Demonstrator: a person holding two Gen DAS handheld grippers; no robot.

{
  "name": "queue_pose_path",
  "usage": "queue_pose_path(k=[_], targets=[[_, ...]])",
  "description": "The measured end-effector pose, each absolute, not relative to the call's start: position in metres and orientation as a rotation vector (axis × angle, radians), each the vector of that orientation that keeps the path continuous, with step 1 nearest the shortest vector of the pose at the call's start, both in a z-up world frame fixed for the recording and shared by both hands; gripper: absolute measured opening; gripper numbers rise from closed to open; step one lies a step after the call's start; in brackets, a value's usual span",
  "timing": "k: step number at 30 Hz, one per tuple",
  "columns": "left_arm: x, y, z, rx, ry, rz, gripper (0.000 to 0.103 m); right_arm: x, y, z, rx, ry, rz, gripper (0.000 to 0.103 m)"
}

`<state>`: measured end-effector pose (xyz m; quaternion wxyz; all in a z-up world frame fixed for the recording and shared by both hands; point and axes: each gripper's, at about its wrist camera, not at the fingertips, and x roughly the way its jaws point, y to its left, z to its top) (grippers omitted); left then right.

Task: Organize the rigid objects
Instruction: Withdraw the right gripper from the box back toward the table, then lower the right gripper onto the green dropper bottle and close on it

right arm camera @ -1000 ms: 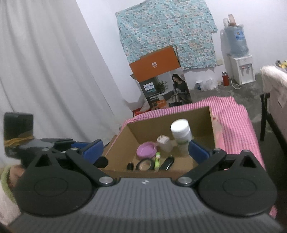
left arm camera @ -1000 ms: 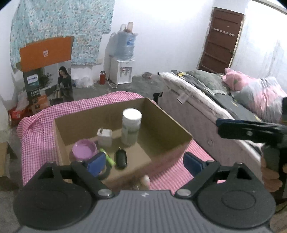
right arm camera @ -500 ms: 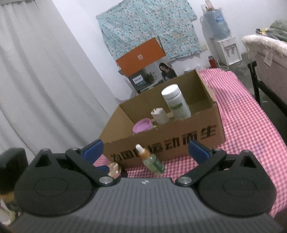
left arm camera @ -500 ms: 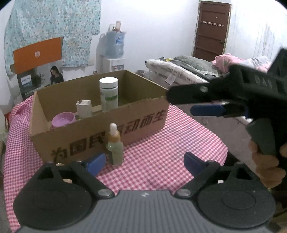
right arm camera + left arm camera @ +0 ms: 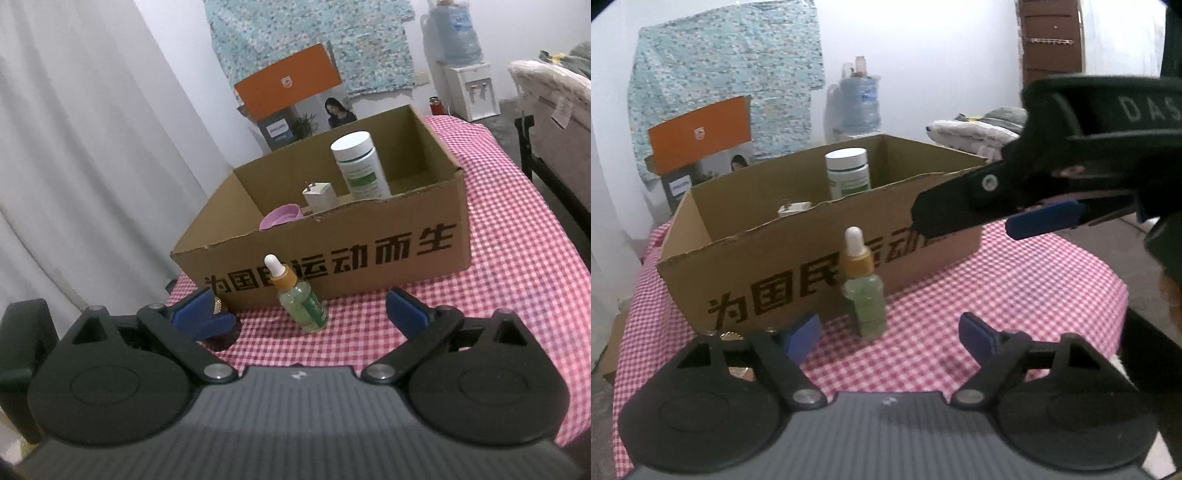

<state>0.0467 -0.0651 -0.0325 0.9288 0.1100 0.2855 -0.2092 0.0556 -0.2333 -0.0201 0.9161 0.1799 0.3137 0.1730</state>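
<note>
A small green dropper bottle [image 5: 864, 301] [image 5: 303, 302] with an orange collar and white bulb stands upright on the checked cloth, right before the cardboard box [image 5: 775, 273] [image 5: 369, 254]. My left gripper [image 5: 889, 335] sits low in front of it. Its jaws are closing, with the bottle just beyond the tips and untouched. My right gripper [image 5: 299, 309] faces the same bottle from the right, jaws wide but closing with nothing in them; one of its fingers [image 5: 1045, 218] crosses the left wrist view. In the box stand a white jar [image 5: 360, 170], a white charger [image 5: 319, 194] and a pink bowl [image 5: 279, 218].
A small gold-topped object [image 5: 218, 304] lies by the box's front left corner. The red-checked table [image 5: 1015, 295] drops off at the right, towards a bed [image 5: 554, 96]. A white curtain [image 5: 92, 147] hangs at the left; an orange carton [image 5: 288, 85] and a water dispenser [image 5: 469, 92] stand behind.
Both grippers have sunk from above the box to table level before its front wall. The dropper bottle now stands ahead of both. The left jaws are narrower.
</note>
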Motion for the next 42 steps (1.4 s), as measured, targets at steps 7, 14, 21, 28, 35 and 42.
queue_pose_path(k=[7, 14, 21, 28, 35, 42], targets=[[0.067, -0.069, -0.046, 0.241, 0.585, -0.392, 0.06, 0.083, -0.208, -0.021, 0.304, 0.679, 0.418, 0.075], [0.088, -0.071, -0.055, 0.229, 0.609, -0.377, 0.043, 0.114, -0.193, -0.024, 0.233, 0.71, 0.424, 0.054], [0.099, -0.073, -0.059, 0.164, 0.64, -0.407, 0.032, 0.132, -0.187, -0.034, 0.191, 0.778, 0.429, 0.024], [0.097, -0.079, -0.059, 0.158, 0.636, -0.439, 0.032, 0.129, -0.193, -0.033, 0.193, 0.785, 0.409, 0.022], [0.085, -0.093, -0.057, 0.213, 0.638, -0.443, 0.032, 0.124, -0.211, -0.034, 0.208, 0.813, 0.435, 0.022], [0.08, -0.097, -0.056, 0.206, 0.643, -0.446, 0.032, 0.117, -0.207, -0.033, 0.155, 0.804, 0.419, 0.022]])
